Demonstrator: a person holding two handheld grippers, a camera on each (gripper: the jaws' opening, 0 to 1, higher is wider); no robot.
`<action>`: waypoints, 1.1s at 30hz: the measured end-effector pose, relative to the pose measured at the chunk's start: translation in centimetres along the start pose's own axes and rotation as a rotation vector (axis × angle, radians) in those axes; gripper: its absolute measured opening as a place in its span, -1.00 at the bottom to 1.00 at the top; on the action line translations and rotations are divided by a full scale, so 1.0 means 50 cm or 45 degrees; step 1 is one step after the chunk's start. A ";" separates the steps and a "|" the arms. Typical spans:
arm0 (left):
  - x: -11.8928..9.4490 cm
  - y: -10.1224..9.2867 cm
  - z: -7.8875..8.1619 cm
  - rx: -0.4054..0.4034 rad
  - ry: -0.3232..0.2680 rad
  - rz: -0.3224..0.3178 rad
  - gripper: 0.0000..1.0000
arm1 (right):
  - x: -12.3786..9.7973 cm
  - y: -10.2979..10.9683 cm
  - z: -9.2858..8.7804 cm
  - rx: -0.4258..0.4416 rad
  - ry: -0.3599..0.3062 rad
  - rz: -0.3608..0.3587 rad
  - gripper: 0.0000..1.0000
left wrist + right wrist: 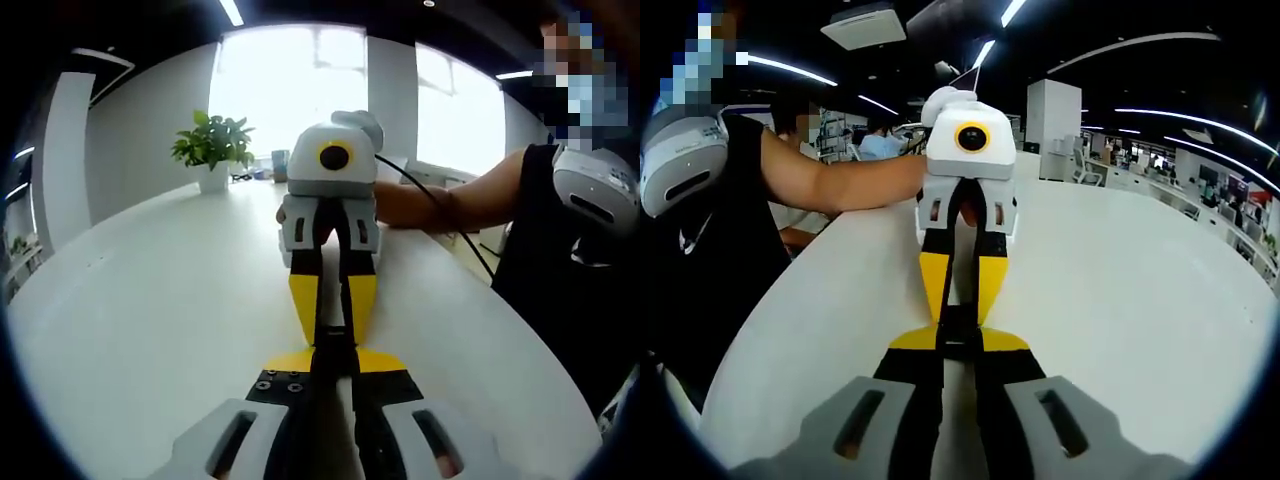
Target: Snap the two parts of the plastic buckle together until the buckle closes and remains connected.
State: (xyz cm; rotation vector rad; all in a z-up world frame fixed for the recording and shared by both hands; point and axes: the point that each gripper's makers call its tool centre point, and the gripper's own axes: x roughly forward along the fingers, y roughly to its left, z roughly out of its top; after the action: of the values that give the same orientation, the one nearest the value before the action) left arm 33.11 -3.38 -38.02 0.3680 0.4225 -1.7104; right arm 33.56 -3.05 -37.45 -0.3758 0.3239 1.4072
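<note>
Plainly, the left hand-held gripper (334, 368) stood nearly closed, nipping a dark piece, presumably one buckle half (335, 335), at 12 o'clock from its jaws. The right hand-held gripper (958, 365) faced it tip to tip over the white desk (1120, 300), clamped likewise on its buckle half (958, 325). Misaligned halves could have jammed or slipped free under the push.

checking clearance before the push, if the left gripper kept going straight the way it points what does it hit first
The black buckle pinched at its tips, and right behind that the right gripper, whose yellow-tipped jaws face it nose to nose. Both sit close together over the white table, though exact depth is hard to judge.
</note>
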 end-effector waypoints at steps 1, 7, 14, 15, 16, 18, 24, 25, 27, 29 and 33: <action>0.000 0.000 0.000 0.001 0.001 0.001 -0.81 | 0.000 0.000 0.000 0.000 -0.001 -0.001 -0.80; -0.001 -0.005 0.000 0.003 0.000 0.007 -0.80 | 0.002 0.002 0.002 0.002 -0.004 -0.001 -0.79; -0.002 -0.010 0.000 0.004 -0.005 0.019 -0.79 | 0.003 0.005 0.003 -0.013 -0.003 -0.008 -0.79; -0.002 -0.012 0.000 0.007 -0.004 0.025 -0.79 | 0.003 0.005 0.004 -0.012 -0.006 -0.007 -0.79; -0.002 -0.013 0.000 0.012 -0.003 0.031 -0.78 | 0.003 0.005 0.004 -0.011 -0.010 -0.007 -0.79; -0.003 -0.013 -0.001 0.016 -0.007 0.035 -0.78 | 0.003 0.006 0.004 -0.008 -0.016 -0.004 -0.78; -0.007 -0.016 -0.001 -0.002 -0.015 0.034 -0.76 | 0.007 0.009 0.007 0.004 -0.021 0.008 -0.78; -0.006 -0.017 -0.001 0.003 -0.015 0.038 -0.76 | 0.007 0.009 0.007 0.005 -0.022 0.008 -0.78; -0.006 -0.018 -0.001 0.011 -0.017 0.042 -0.72 | 0.006 0.009 0.007 0.006 -0.025 0.008 -0.78; -0.008 -0.026 -0.002 0.004 -0.015 0.029 -0.60 | 0.006 0.007 0.006 0.009 -0.025 0.006 -0.78; -0.014 -0.020 -0.007 0.006 0.010 0.070 -0.30 | 0.003 0.006 0.005 0.009 -0.021 0.000 -0.78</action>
State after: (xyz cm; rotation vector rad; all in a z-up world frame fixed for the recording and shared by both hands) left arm 32.26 -2.47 -37.92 0.3867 0.4105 -1.6571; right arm 33.30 -2.76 -37.32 -0.3581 0.3158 1.4083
